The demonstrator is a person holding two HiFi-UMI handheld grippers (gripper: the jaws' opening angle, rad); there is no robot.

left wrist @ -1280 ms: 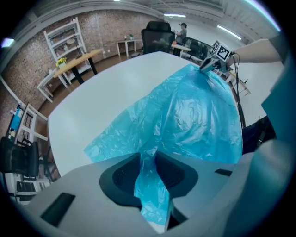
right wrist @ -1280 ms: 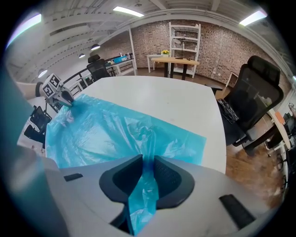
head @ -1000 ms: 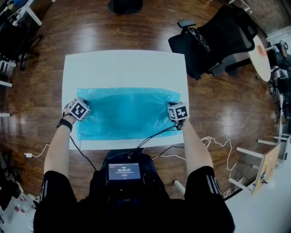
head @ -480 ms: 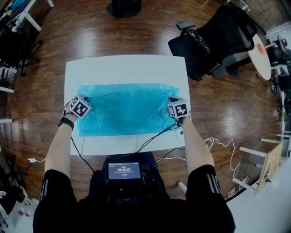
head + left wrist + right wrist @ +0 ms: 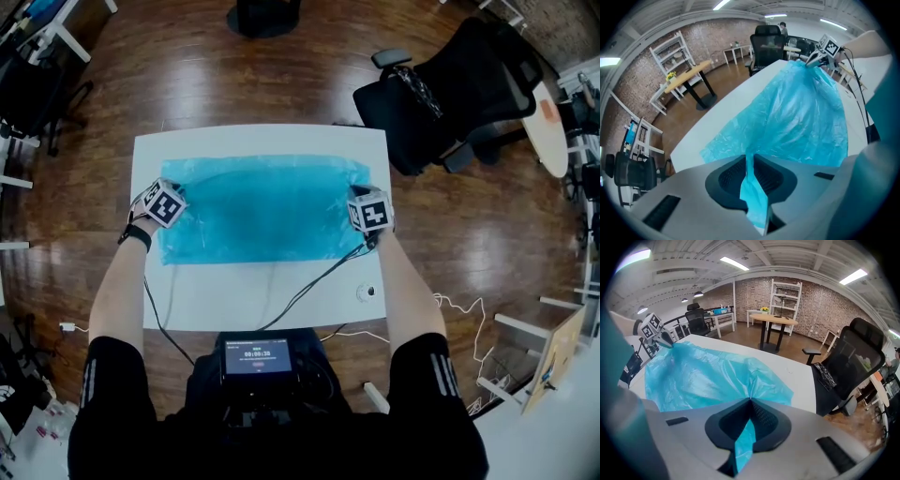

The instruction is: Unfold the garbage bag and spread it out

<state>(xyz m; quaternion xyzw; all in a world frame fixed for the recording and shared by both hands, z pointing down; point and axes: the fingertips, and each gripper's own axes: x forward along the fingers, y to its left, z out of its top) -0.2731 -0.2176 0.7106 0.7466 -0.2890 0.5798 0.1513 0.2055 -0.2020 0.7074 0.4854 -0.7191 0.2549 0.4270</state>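
Jaws of the left gripper (image 5: 751, 158) are closed on a pinch of thin blue film, a fold of which runs back between the dark pads (image 5: 729, 180). The right gripper (image 5: 750, 401) is closed the same way, with a strip of the same film trapped in its throat. Both pinches belong to the garbage bag (image 5: 262, 208), taken at its left and right short edges (the left gripper view shows the other gripper at the bag's far end). Between the two grippers the bag is opened into a wide translucent blue rectangle, creased and slightly lifted at the held ends, lying across the white table (image 5: 262, 295) toward its far side. Black cables (image 5: 309, 281) trail from the grippers over the table's near strip, where a small round object (image 5: 366, 292) sits by the right forearm. Beyond the table's far right corner stands a black office chair (image 5: 450, 94) on the wooden floor (image 5: 187, 66).
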